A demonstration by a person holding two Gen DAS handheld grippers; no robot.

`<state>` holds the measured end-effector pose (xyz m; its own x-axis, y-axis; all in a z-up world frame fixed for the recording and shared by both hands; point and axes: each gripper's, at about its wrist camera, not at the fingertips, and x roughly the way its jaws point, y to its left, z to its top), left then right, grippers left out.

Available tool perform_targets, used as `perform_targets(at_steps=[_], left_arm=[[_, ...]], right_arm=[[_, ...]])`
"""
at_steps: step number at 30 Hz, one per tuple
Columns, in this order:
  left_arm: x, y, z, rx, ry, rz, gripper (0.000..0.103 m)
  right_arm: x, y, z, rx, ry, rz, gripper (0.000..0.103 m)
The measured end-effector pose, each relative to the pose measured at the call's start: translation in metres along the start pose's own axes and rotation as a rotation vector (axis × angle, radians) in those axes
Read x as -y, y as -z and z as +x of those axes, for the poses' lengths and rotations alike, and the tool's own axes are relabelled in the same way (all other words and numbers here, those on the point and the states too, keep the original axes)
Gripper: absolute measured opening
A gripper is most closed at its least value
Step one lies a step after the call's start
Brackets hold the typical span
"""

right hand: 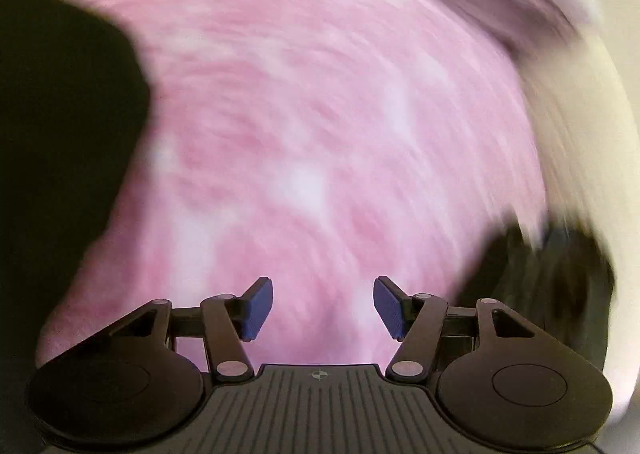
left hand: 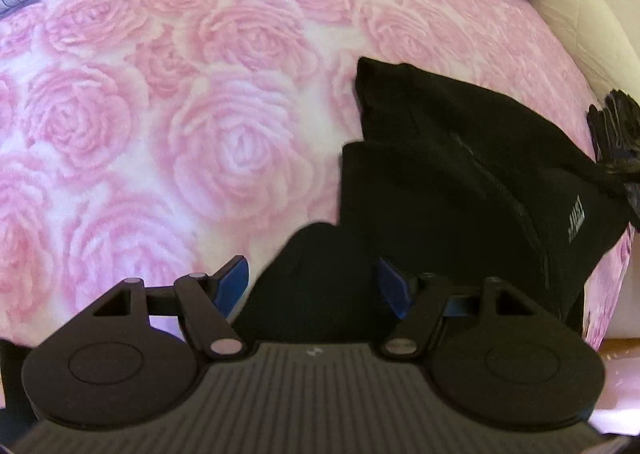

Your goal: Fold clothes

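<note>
The black garment (left hand: 460, 182) lies folded toward the bed's right edge, on the pink rose-patterned bedspread (left hand: 160, 114). The left gripper (left hand: 312, 286) is over its near edge, fingers wide, pads clear of the cloth. A broad stretch of bedspread lies bare to its left. The right gripper (right hand: 323, 308) has its fingers wide and empty over blurred bedspread.

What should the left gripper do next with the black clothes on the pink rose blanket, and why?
Probably ease the left gripper down and close it on the black garment. Its jaws stand open and a rounded bit of the dark cloth already lies between the blue pads, not pinched. The garment is only partly folded on the rose blanket. The right gripper is open over bare blanket.
</note>
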<state>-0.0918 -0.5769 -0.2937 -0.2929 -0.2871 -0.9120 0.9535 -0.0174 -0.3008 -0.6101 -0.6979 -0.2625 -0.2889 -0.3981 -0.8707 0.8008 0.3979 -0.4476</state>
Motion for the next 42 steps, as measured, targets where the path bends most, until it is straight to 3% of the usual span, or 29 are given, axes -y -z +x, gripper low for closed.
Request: perform_targets(at_steps=[2, 4, 6, 7, 8, 12, 15, 19, 21, 23, 25, 30, 31, 32, 34, 35, 38, 42], left_arm=[[-0.002, -0.005, 0.008, -0.033, 0.022, -0.012, 0.066], [-0.002, -0.009, 0.019, -0.086, 0.055, -0.027, 0.06], [0.005, -0.006, 0.027, -0.122, 0.065, -0.006, 0.037], [0.012, -0.003, 0.028, -0.137, 0.057, 0.025, 0.017], [0.018, 0.0, 0.025, -0.137, 0.045, 0.06, 0.013], [0.032, 0.009, 0.001, -0.079, 0.045, 0.107, 0.009], [0.022, 0.013, -0.035, 0.022, 0.057, 0.03, 0.008], [0.013, 0.022, -0.077, 0.127, 0.046, -0.027, 0.008], [0.011, 0.027, -0.083, 0.142, 0.048, -0.05, 0.007], [0.008, 0.033, -0.086, 0.147, 0.059, -0.081, 0.006], [0.01, 0.038, -0.08, 0.122, 0.065, -0.085, 0.005], [0.012, 0.049, -0.063, 0.057, 0.077, -0.083, 0.007], [0.007, 0.047, -0.062, 0.064, 0.083, -0.108, 0.012], [0.002, 0.046, -0.061, 0.072, 0.089, -0.132, 0.024], [-0.009, 0.038, -0.058, 0.095, 0.099, -0.172, 0.04], [-0.015, 0.032, -0.054, 0.097, 0.116, -0.189, 0.042], [-0.031, 0.014, -0.031, 0.058, 0.15, -0.229, 0.046], [-0.036, 0.006, 0.014, -0.102, 0.304, -0.286, 0.041]], right_arm=[[0.003, 0.005, -0.029, 0.105, -0.1, 0.059, 0.061], [-0.017, -0.001, -0.06, 0.226, -0.265, 0.04, 0.061], [-0.044, -0.012, -0.075, 0.282, -0.373, -0.027, 0.068], [-0.062, -0.02, -0.077, 0.285, -0.41, -0.091, 0.07], [-0.081, -0.027, -0.077, 0.291, -0.433, -0.163, 0.071], [-0.139, -0.035, -0.054, 0.3, -0.325, -0.448, 0.071], [-0.134, -0.047, -0.033, 0.315, -0.216, -0.478, 0.068], [-0.051, -0.035, -0.038, 0.329, 0.016, -0.195, 0.067], [-0.002, -0.017, -0.032, 0.245, 0.095, -0.005, 0.067], [0.043, 0.008, -0.03, 0.131, 0.095, 0.216, 0.067], [0.059, 0.029, -0.043, 0.096, 0.081, 0.325, 0.066], [0.016, 0.036, -0.118, 0.252, -0.187, 0.381, 0.066], [0.001, 0.026, -0.13, 0.326, -0.28, 0.339, 0.066], [-0.014, 0.014, -0.14, 0.39, -0.376, 0.29, 0.066], [-0.043, -0.02, -0.14, 0.433, -0.582, 0.179, 0.066], [-0.057, -0.038, -0.135, 0.432, -0.674, 0.13, 0.067], [-0.102, -0.091, -0.098, 0.291, -0.841, 0.016, 0.07], [-0.145, -0.13, -0.026, -0.056, -0.989, 0.027, 0.072]])
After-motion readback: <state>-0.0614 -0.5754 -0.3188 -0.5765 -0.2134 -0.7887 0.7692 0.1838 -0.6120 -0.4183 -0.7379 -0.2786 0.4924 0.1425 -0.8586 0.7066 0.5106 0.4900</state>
